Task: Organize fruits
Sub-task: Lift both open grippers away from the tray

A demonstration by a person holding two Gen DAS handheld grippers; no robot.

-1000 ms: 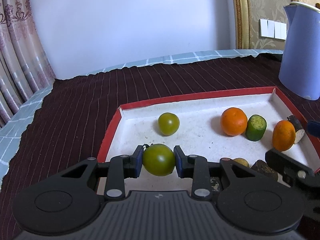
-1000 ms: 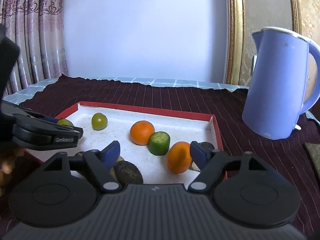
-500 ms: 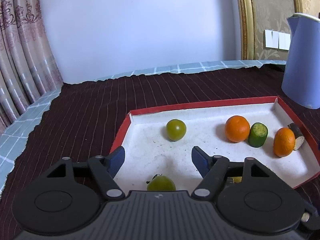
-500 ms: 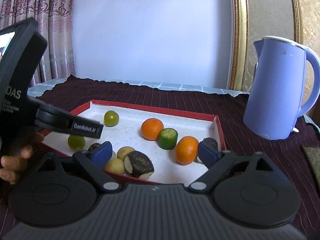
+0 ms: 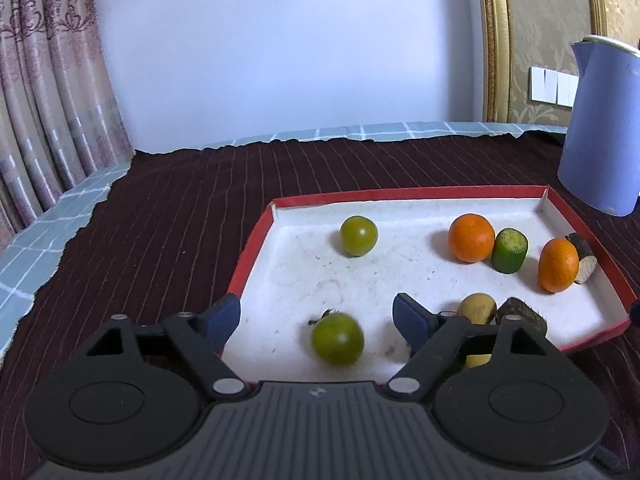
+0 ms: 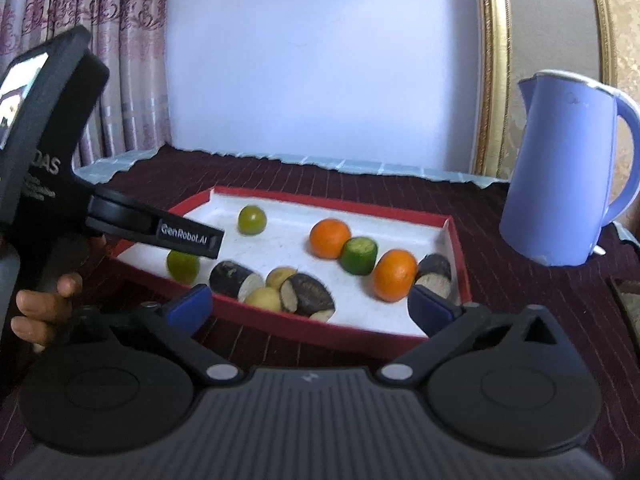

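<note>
Left gripper (image 5: 316, 314) fingers wide, holding nothing; green tomato (image 5: 337, 338) lies loose on the tray (image 5: 256, 236) floor, between and just ahead of the fingers. Right gripper (image 6: 308, 302) also wide and empty, hovering at the tray's near edge with the dark cut pieces (image 6: 306, 294) just beyond its fingers. Likely step: left backs out after the drop. Best lifted straight away, fingers kept spread, so the round tomato isn't nudged into rolling.
</note>
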